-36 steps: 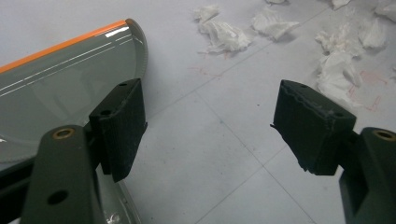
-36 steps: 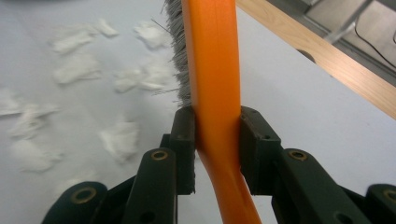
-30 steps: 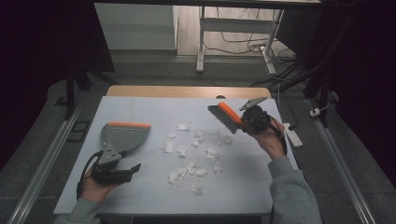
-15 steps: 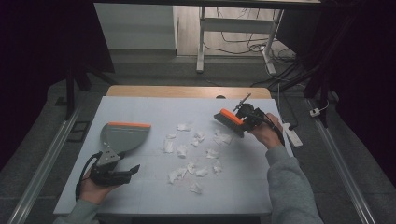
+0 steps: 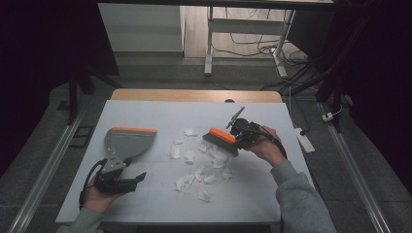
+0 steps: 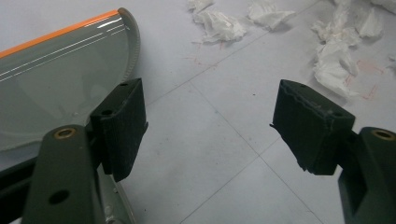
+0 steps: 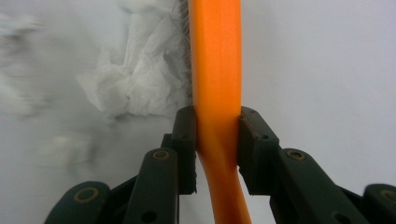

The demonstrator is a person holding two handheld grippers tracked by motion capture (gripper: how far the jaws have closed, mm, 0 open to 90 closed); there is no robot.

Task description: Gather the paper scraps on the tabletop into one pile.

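— Where's the brush?
— Clamped in the right gripper, bristles against paper scraps right of the dustpan.
— Left gripper?
— Jaws apart, holding nothing, beside the dustpan's handle; scraps lie between dustpan and brush.

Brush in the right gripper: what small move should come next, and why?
Probably a short sweep toward the dustpan. The right gripper is shut on the brush, whose bristles sit at the edge of the paper scraps farthest from the pan. The scraps lie scattered between brush and pan, and the pan rests flat beside the open left gripper, so dragging them that way looks sensible.
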